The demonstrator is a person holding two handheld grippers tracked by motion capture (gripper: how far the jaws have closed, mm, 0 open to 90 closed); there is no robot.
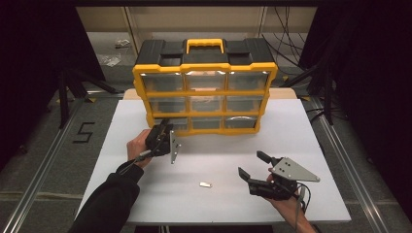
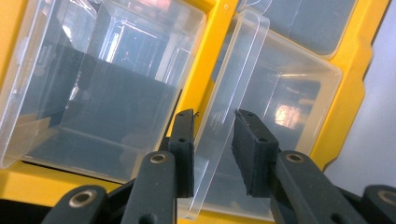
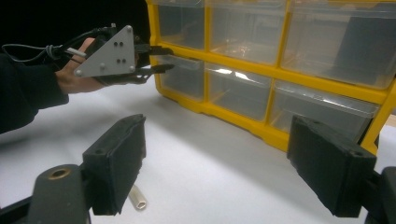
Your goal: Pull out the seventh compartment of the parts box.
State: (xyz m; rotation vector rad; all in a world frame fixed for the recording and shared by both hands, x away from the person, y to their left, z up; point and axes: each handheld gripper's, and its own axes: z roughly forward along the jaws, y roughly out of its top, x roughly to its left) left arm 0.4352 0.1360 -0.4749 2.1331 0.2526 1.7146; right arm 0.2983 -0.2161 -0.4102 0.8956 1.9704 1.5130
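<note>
Clear drawer handle (image 2: 224, 116) sits between my left tongs (image 2: 212, 140), narrowed around it; right tongs (image 3: 215, 168) gape empty.

A single black numeral 5 (image 1: 84, 132) is showing on the grey floor (image 1: 43, 145), well off to the left of the left gripper's fingers (image 1: 165, 127). Nothing else is reading as text or label.

Open tabletop in front, blocked behind.
Bare white table (image 1: 145, 189) around a small metal piece (image 1: 205, 184); yellow drawer cabinet (image 1: 204, 73) walling off the far side.
</note>
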